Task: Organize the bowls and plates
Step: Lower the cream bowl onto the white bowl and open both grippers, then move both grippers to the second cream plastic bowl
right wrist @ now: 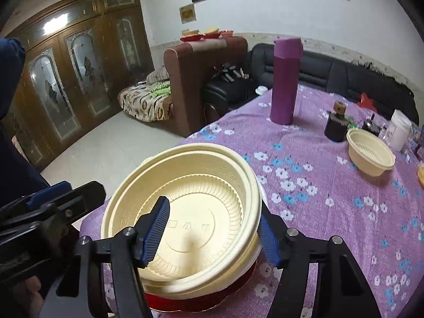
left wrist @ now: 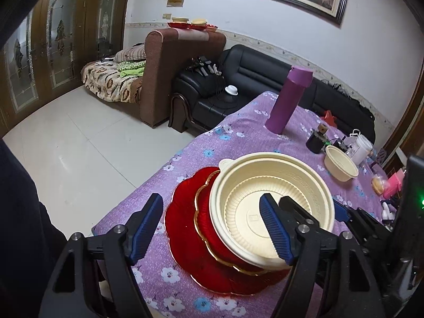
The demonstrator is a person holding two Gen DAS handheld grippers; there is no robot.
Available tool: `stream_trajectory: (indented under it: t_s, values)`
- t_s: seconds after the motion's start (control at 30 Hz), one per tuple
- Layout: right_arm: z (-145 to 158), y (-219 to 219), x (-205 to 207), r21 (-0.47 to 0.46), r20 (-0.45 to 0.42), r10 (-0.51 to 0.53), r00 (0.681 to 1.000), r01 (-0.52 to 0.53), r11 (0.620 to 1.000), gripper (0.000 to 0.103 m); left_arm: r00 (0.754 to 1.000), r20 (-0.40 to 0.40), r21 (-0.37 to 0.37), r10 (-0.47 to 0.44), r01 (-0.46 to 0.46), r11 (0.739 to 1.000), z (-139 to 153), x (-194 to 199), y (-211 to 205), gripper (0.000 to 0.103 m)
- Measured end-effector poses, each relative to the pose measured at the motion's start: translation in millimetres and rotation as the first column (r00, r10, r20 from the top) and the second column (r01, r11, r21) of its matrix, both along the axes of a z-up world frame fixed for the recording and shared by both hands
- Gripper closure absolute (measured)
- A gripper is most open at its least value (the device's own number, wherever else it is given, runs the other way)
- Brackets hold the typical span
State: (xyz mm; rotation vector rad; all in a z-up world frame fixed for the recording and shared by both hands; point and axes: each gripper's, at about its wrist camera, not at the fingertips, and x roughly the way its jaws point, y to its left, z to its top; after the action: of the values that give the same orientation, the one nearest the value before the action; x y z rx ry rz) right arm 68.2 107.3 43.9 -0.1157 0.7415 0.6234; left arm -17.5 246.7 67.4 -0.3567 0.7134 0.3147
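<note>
While the right gripper [right wrist: 213,232] is straddling the near rim of the big bowl [right wrist: 185,209], one finger inside and one outside, its jaws are looking parted w/ the rim between them, not yet pinching, prob. lining up for a rim grasp. That bowl is sitting lower centre of the right view, stacked on the red plates [left wrist: 190,241], which are lying near the desk [right wrist: 331,228] edge, offset so each plate is peeking out lower left in the left view. The left gripper [left wrist: 212,228] is hanging wide open, holding nothing, over the plates' left side, likely waiting to steady or take them. A small bowl [right wrist: 371,152] is sitting well apart at right, near a dark jar [right wrist: 336,124] and white tub; it's prob. meant to nest into the big one. A purple flask [right wrist: 285,79] is standing upright beyond, upper centre.
</note>
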Motion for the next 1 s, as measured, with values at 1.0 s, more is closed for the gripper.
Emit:
stream_trajectory:
  t_s: [1.0]
  values:
    - [21.8,-131.9,-16.2,-0.045,0.155,-0.256,0.954,0.266,0.963,0.012,0.992,-0.01,0.277,-0.123,0.121,0.953,19.2,-6.9,-118.0,0.015]
